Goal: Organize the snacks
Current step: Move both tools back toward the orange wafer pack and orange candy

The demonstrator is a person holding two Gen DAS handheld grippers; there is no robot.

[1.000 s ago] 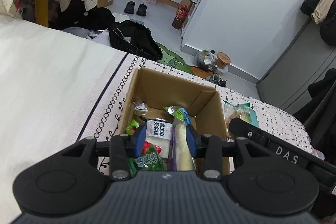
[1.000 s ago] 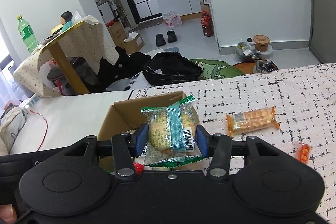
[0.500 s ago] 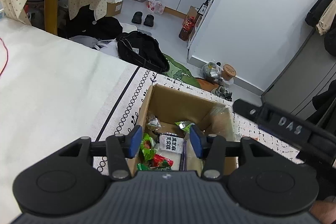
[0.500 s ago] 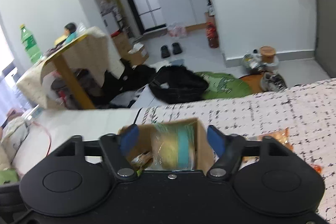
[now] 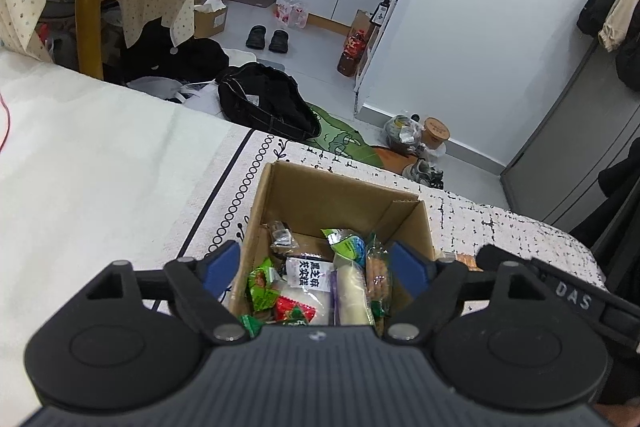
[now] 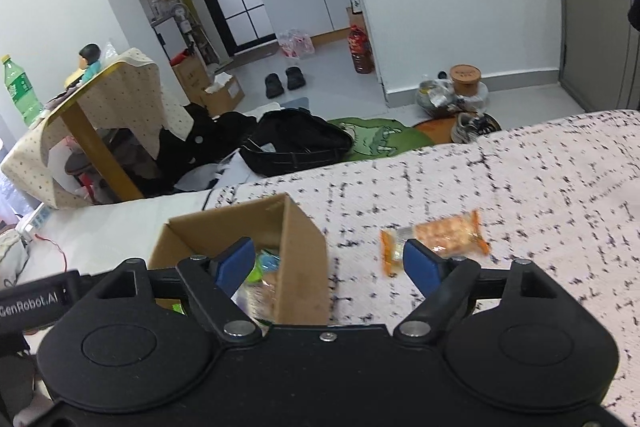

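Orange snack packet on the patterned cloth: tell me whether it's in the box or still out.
Still out. The orange snack packet lies flat on the patterned cloth, right of the cardboard box, apart from it. The right gripper is open and empty.

Left wrist view: close above cardboard box (image 5: 340, 203), looking down and across the bed toward the far kitchen. Right wrist view: same box (image 6: 256, 227) from its right, same facing.

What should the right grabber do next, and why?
Probably slide the right gripper rightward and down over the orange snack packet. Its jaws are open and empty, and that packet lies outside the cardboard box on the speckled cover, while other snacks already sit inside the box.
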